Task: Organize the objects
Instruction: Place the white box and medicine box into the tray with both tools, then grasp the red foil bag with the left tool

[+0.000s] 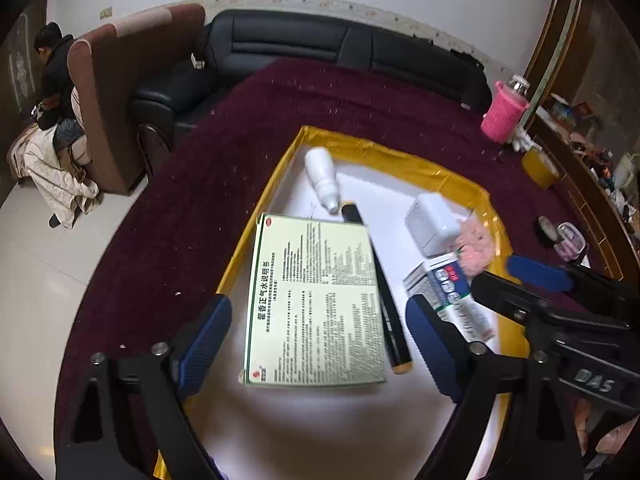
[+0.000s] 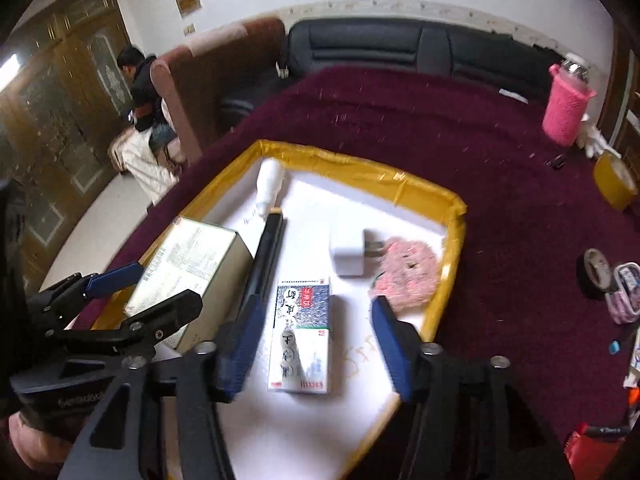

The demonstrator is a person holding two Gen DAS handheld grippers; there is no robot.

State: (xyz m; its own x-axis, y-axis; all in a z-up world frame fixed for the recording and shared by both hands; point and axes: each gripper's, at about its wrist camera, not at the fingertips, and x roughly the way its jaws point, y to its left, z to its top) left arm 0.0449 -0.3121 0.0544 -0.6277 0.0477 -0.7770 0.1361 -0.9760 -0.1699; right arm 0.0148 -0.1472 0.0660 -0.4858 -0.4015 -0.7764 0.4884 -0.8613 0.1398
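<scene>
lying flat between the open left hand-held gripper (image 1: 318, 344), a pale-green printed medicine box (image 1: 316, 304).

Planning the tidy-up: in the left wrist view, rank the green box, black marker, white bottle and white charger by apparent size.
1. Green box, clearly largest, though nearest the camera.
2. Black marker, long but thin.
3. and 4. White charger and white bottle look alike; the bottle lies farther off, so unranked.
</scene>
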